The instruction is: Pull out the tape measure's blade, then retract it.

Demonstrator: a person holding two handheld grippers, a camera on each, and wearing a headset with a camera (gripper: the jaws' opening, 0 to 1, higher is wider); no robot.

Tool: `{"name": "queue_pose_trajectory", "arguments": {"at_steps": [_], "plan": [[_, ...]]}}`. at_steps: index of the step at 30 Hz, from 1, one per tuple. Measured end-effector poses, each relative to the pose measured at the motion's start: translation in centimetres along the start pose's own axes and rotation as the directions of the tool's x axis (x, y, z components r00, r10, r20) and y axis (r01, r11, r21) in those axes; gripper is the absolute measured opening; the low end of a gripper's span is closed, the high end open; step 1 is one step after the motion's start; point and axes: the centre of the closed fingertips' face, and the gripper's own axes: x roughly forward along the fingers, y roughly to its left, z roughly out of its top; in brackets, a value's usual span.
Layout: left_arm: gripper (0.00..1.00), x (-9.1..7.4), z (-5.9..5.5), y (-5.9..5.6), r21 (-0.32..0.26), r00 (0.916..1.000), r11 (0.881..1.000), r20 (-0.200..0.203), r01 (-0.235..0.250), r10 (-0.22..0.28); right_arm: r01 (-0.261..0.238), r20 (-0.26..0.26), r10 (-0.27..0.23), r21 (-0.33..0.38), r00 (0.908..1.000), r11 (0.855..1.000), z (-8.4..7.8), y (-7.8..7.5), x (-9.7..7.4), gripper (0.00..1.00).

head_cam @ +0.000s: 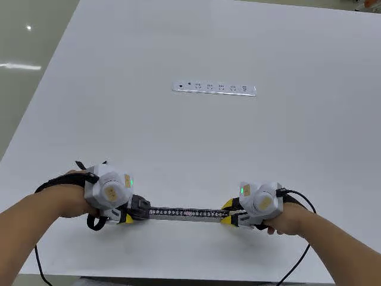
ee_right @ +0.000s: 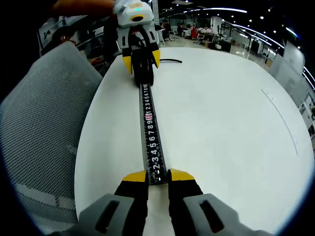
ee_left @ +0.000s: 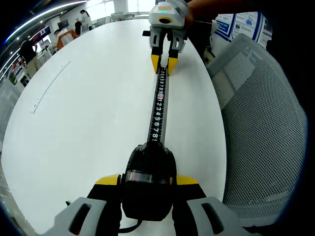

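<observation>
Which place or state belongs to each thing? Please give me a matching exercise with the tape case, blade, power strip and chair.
Things:
1 case
2 blade
3 power strip
4 chair

Places or states:
a alone, farther out on the table
b in the left gripper
c beside the table
d drawn out to the right gripper

Pairs: 1-b, 2-d, 3-a, 4-c

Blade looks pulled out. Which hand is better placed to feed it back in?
Right. The right tongs pinch the tip of the blade and can likely walk it back, while the left tongs clamp the case.
</observation>
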Motion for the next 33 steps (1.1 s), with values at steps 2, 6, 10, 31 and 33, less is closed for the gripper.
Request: {"name": "queue_pose_trajectory", "arguments": {"at_steps": [2,6,10,31,33], "plan": [[0.36,0.0,0.0,0.0,-0.001,1.0000,1.000,0.000,0.000,0.000,0.000,-0.004,0.000,0.001,1.0000,1.000,-0.2,0.0,-0.1,0.13],[0.36,0.0,0.0,0.0,-0.002,1.0000,1.000,0.000,-0.001,0.001,0.002,-0.011,-0.002,-0.001,0.9999,1.000,-0.7,0.0,-0.4,0.13],[0.36,0.0,-0.1,-0.1,-0.004,1.0000,1.000,0.001,-0.002,0.002,0.004,-0.015,-0.004,0.001,0.9999,1.000,-1.0,0.0,-0.7,0.13],[0.37,-0.1,0.0,-0.1,-0.013,1.0000,1.000,0.000,-0.001,0.001,0.014,-0.022,-0.013,0.021,0.9997,1.000,-2.3,-0.3,-1.7,0.13],[0.37,-0.1,0.0,-0.1,-0.013,1.0000,1.000,0.001,0.000,0.000,0.014,-0.024,-0.013,0.023,0.9996,1.000,-2.4,-0.3,-1.8,0.13]]}}
